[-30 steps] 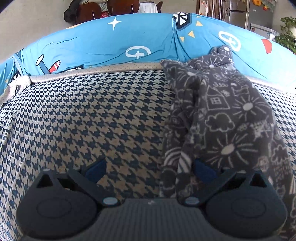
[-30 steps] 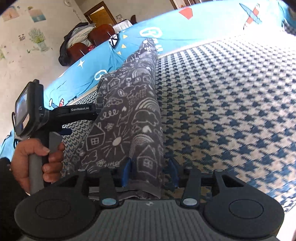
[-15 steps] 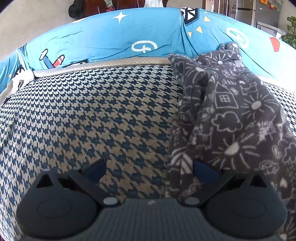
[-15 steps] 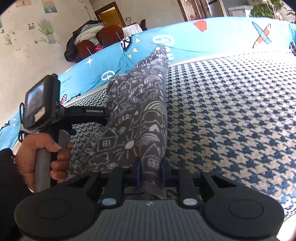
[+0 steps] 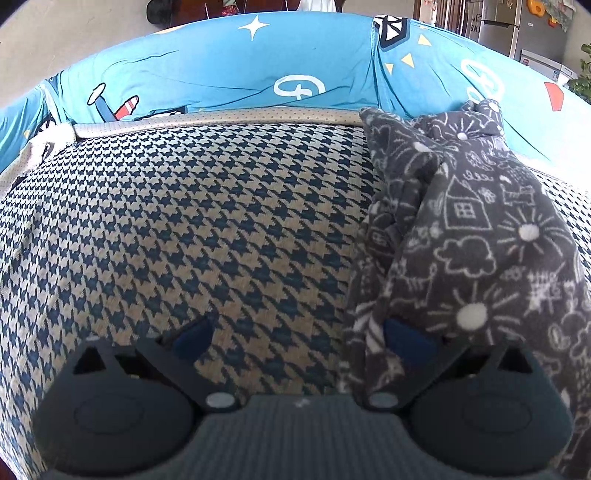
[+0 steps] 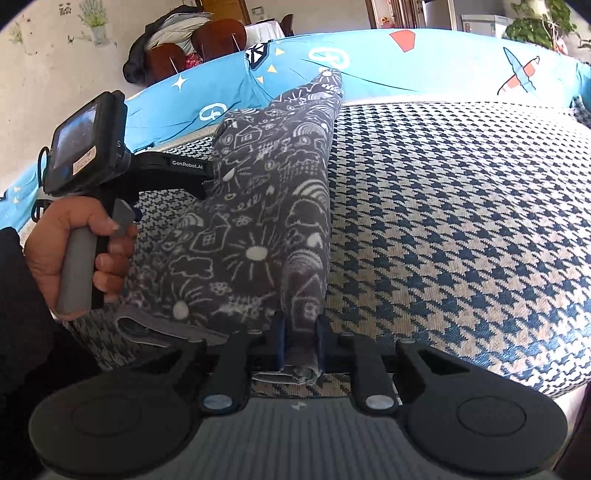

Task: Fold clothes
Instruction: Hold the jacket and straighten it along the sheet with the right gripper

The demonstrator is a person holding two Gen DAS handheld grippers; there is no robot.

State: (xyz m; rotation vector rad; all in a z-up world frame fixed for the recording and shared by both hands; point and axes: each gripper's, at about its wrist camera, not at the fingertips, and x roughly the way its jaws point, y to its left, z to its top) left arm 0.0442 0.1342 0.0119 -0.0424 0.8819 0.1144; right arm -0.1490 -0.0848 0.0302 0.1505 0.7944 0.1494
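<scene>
A dark grey fleece garment point(image 6: 266, 206) with white doodles of houses and suns lies in a long strip on the houndstooth cover, from the near edge back to the blue cushion. My right gripper point(image 6: 301, 332) is shut on the strip's near end, and a fold of cloth sticks out between its fingers. In the left wrist view the garment point(image 5: 472, 236) fills the right side. My left gripper point(image 5: 299, 338) is open wide, its right fingertip point(image 5: 406, 339) against the cloth's left edge and its left fingertip over bare cover.
The houndstooth cover point(image 5: 203, 229) spans the seat. Blue cushions with cartoon prints point(image 5: 221, 74) line the back. A hand point(image 6: 74, 236) holds the left gripper's handle left of the garment. Chairs point(image 6: 192, 44) and a fridge point(image 5: 517, 26) stand behind.
My right gripper's fingers have drawn together onto the garment's near end. The left gripper stays open and has shifted slightly beside the cloth.
</scene>
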